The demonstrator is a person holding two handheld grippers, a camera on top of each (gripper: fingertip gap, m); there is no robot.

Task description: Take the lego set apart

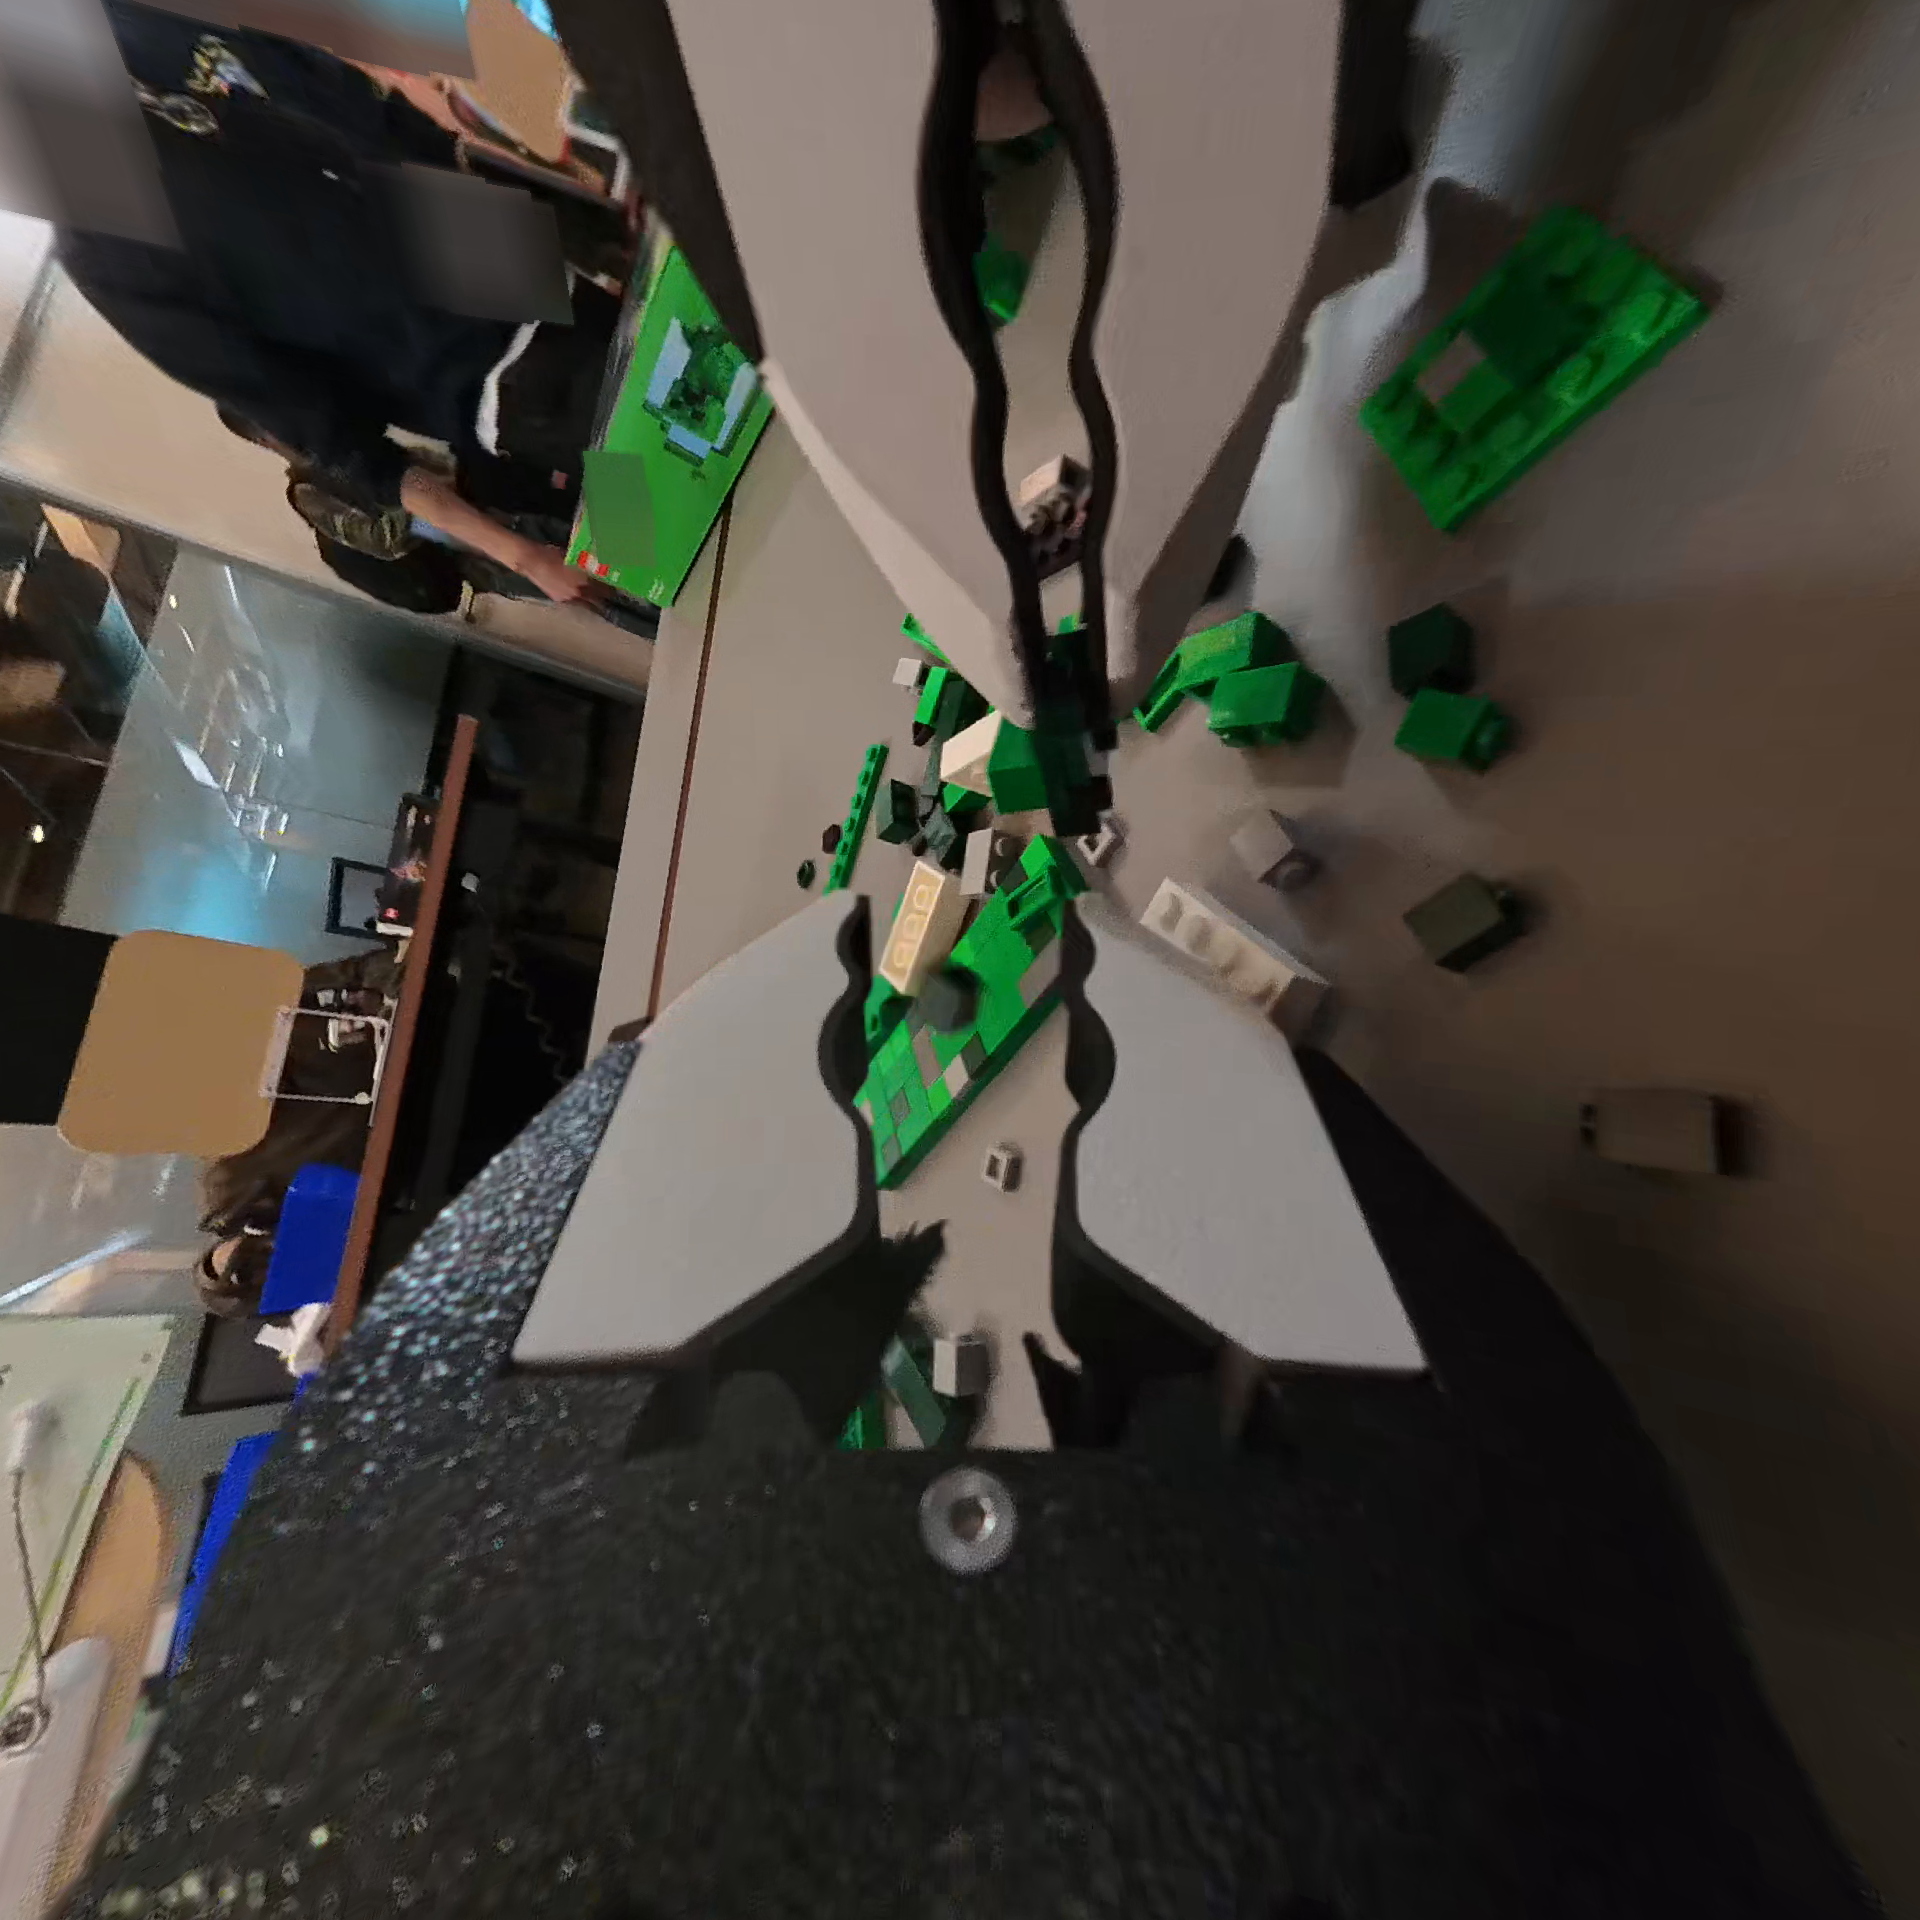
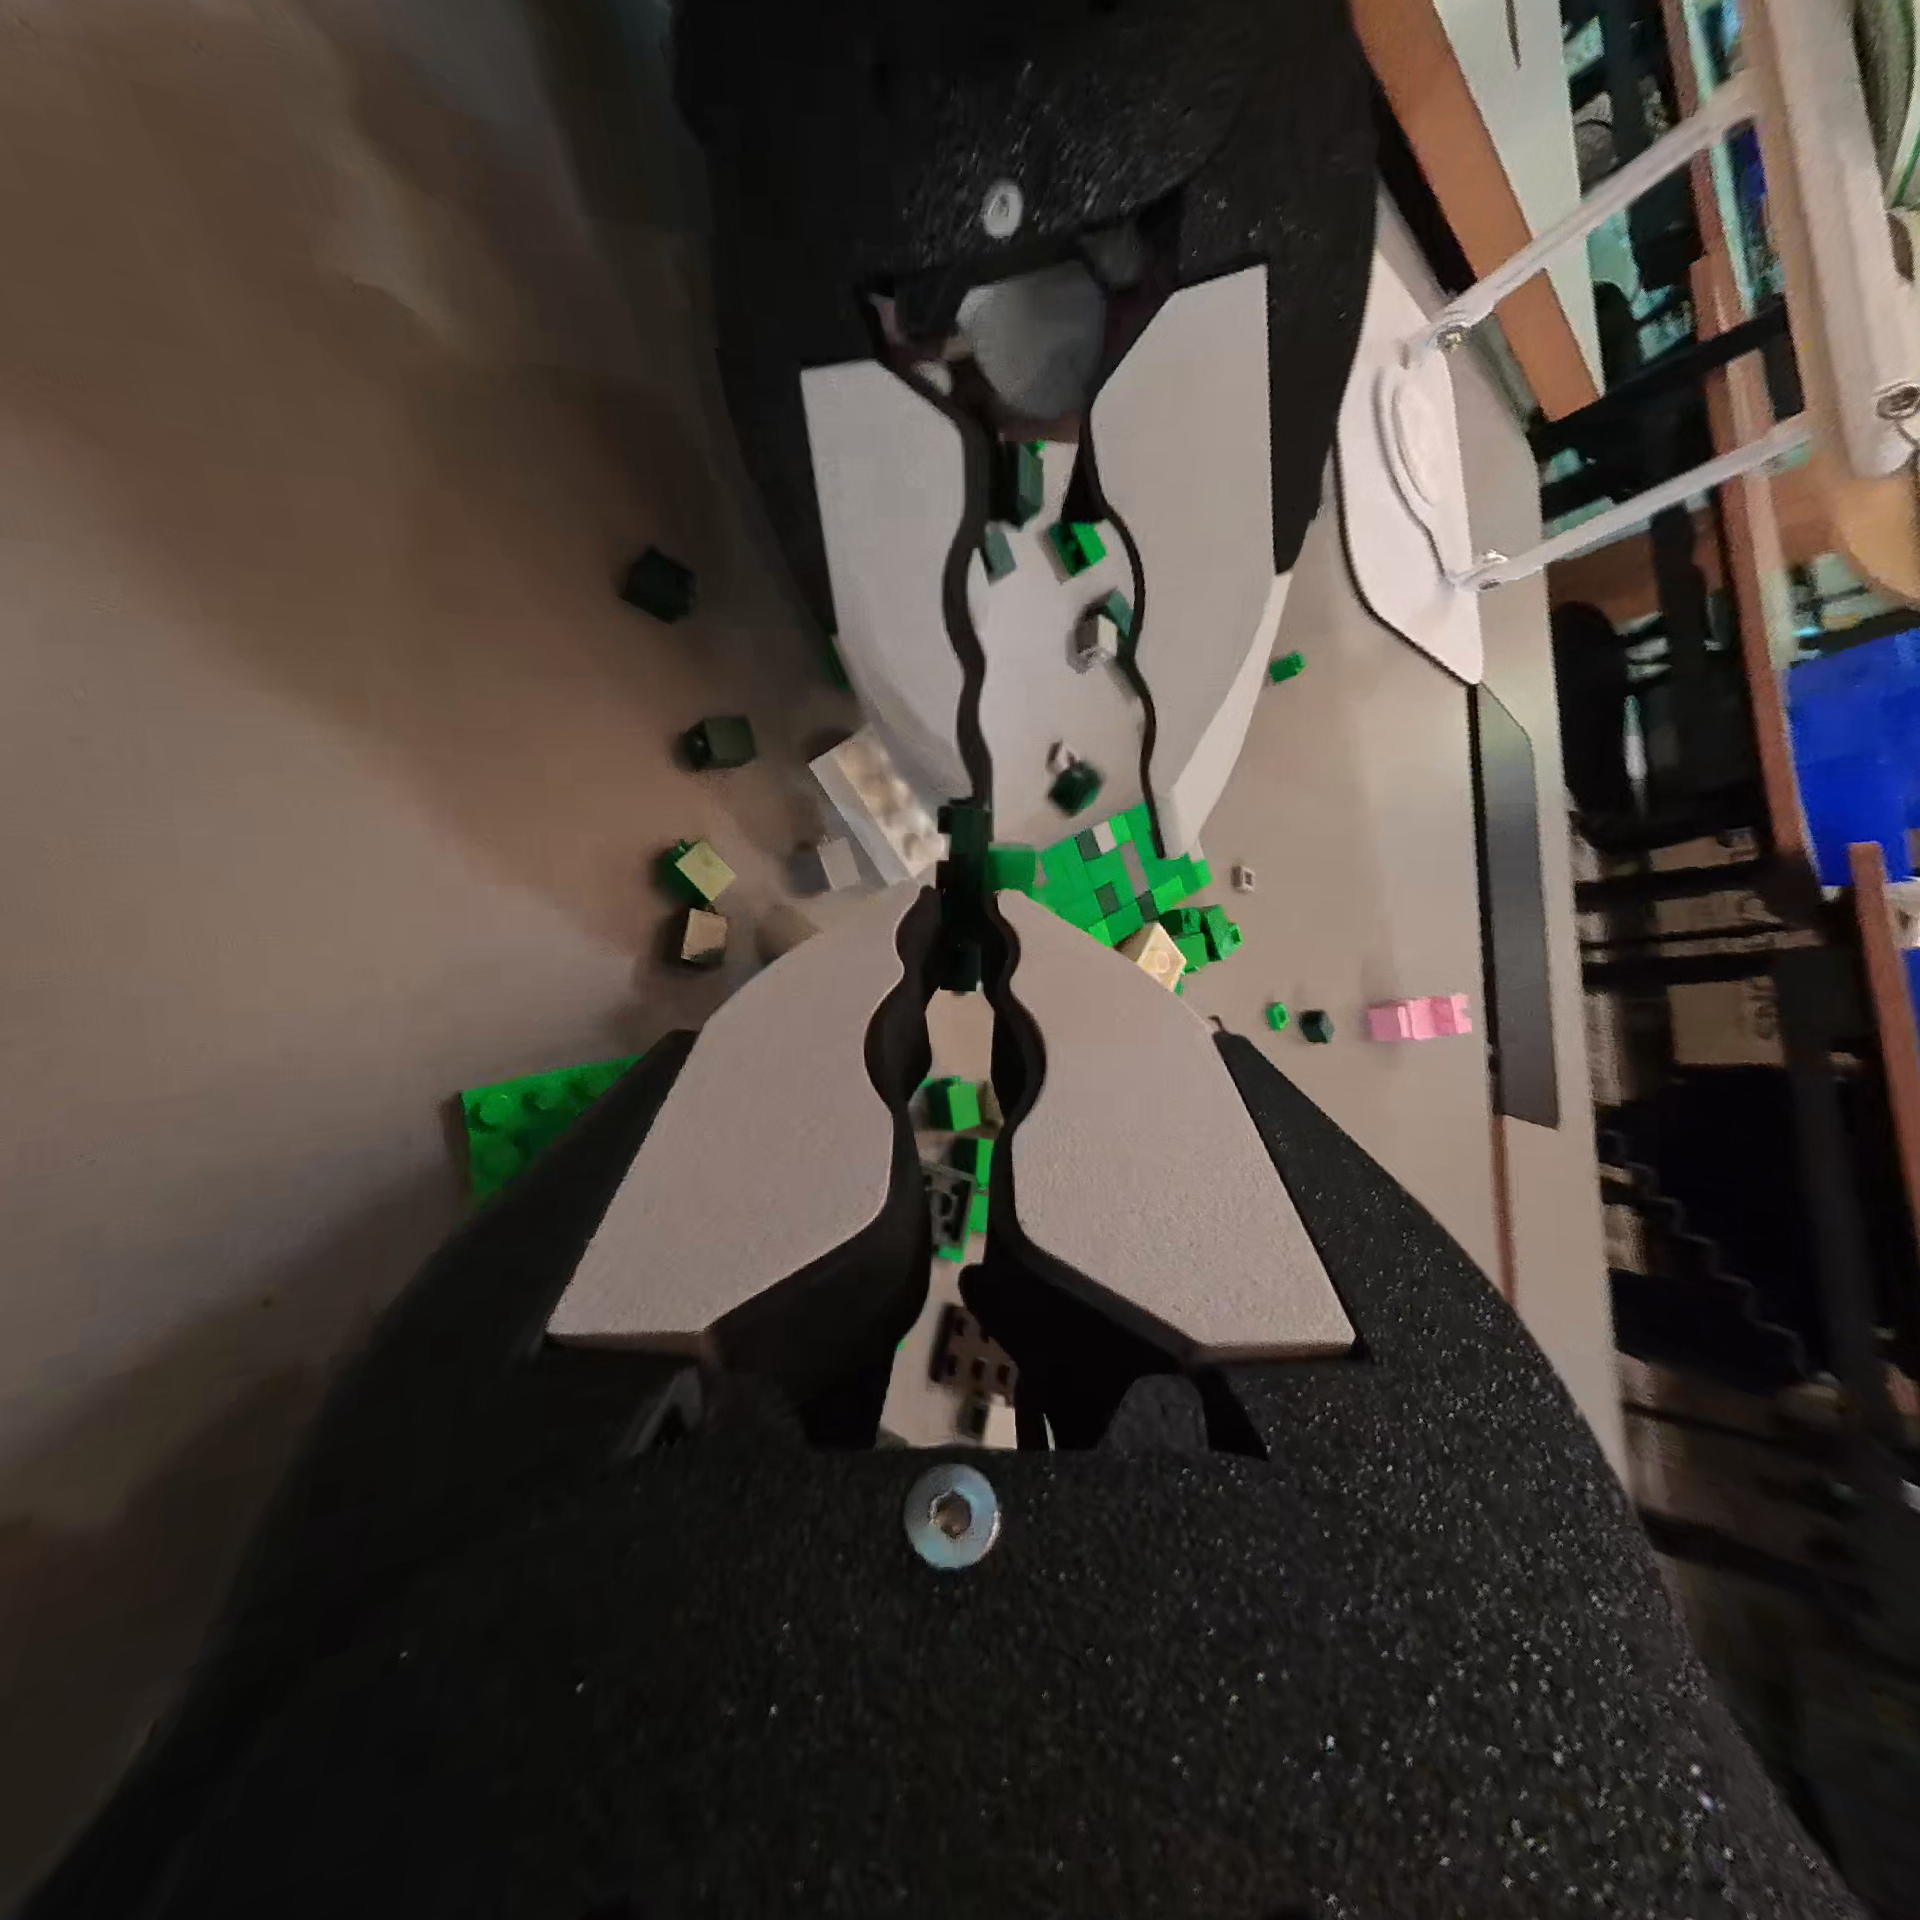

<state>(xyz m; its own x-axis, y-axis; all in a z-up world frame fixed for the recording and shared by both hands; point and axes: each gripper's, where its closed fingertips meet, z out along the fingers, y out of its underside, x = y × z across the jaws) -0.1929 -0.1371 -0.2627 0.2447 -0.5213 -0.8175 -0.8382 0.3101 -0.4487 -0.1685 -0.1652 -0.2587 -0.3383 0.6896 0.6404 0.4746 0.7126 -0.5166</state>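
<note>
My right gripper is shut on a small dark green lego stack and holds it above the grey table. In the left wrist view it comes in from the top with the stack sticking out of its tips. My left gripper is open and empty, tip to tip with the right one. In the right wrist view it has one fingertip right beside the stack's far end. Below lies a green mosaic plate with bricks still on it, also in the right wrist view.
Loose green, grey and white bricks lie scattered around. A green baseplate section lies far right, a white brick near my right finger, a pink piece by the table edge. A green box and people are beyond the table. My right fingertips sit around 4 cm from my left ones.
</note>
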